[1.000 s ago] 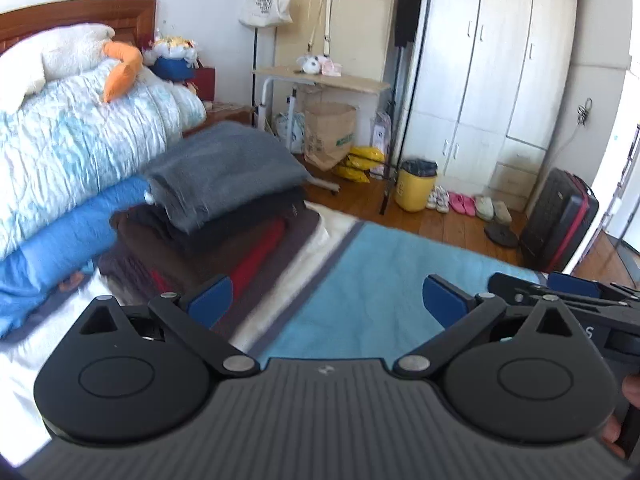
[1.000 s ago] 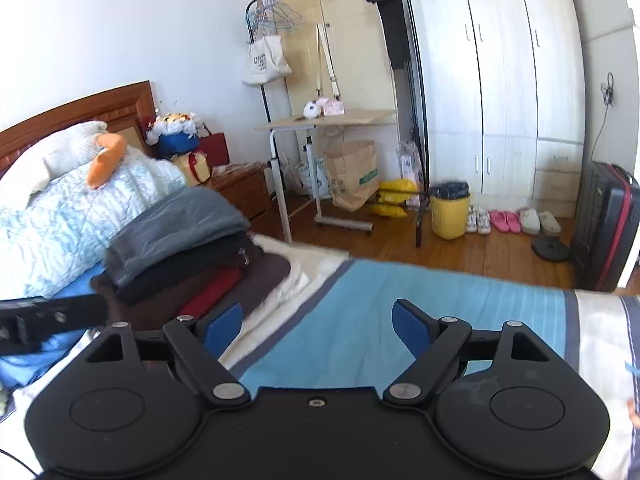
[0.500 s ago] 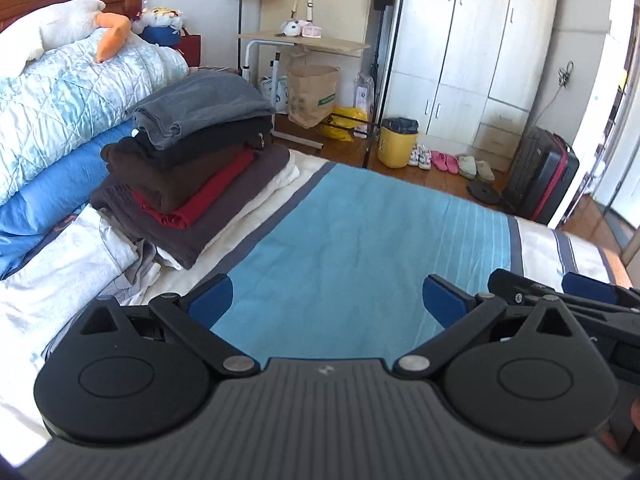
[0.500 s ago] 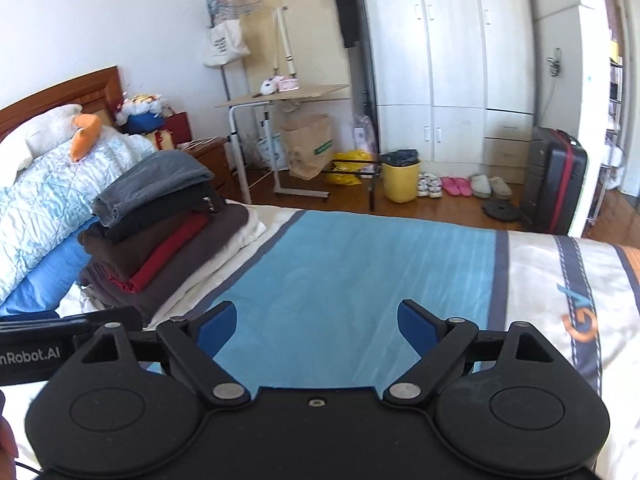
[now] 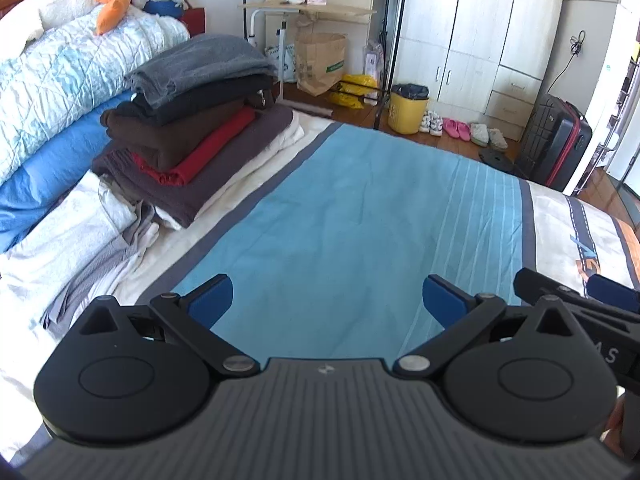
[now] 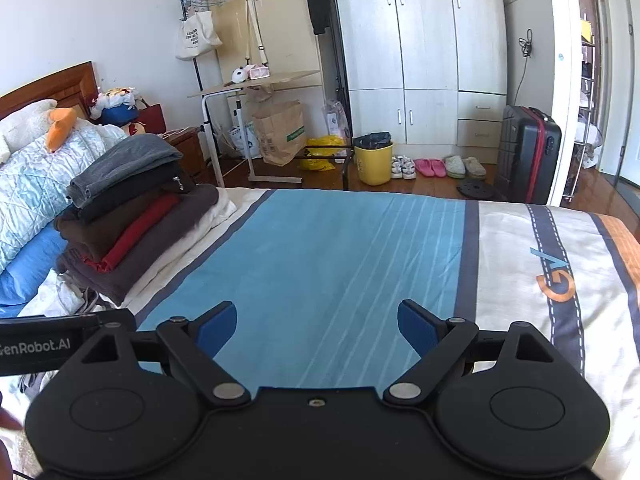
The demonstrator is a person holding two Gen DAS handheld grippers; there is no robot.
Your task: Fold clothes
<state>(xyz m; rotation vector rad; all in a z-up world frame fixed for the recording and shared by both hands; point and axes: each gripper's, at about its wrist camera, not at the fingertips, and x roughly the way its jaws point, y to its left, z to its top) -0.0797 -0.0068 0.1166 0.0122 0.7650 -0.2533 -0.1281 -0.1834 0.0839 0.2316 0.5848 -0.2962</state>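
A stack of folded clothes [image 5: 192, 120] sits on the far left part of the bed, a grey knit piece on top, then black, brown and red layers over a wide dark grey-brown one at the bottom; in the right wrist view the same stack [image 6: 132, 204] lies left of the blue stripe. Just near of the stack, loose white and pale grey garments [image 5: 88, 240] lie rumpled and unfolded on the bed. The bedspread [image 5: 352, 216] has a broad light-blue panel with thin pale stripes, edged by dark grey bands, and a white section with an orange and blue logo on the right. The left tool [image 5: 326, 300] hangs over the near end of the blue panel with its blue-padded jaws spread wide and nothing between them. The right tool [image 6: 316, 326] is likewise released, jaws wide apart over the blue panel, gripping nothing; part of it also shows at the right edge of the left wrist view. Further left, a pale blue quilt [image 5: 60, 76] and a blue blanket are heaped by the wooden headboard. Beyond the bed stand a yellow bin [image 6: 374, 162], a brown paper bag [image 6: 280, 132], white wardrobes [image 6: 420, 52] and a black suitcase with red trim [image 6: 528, 154].
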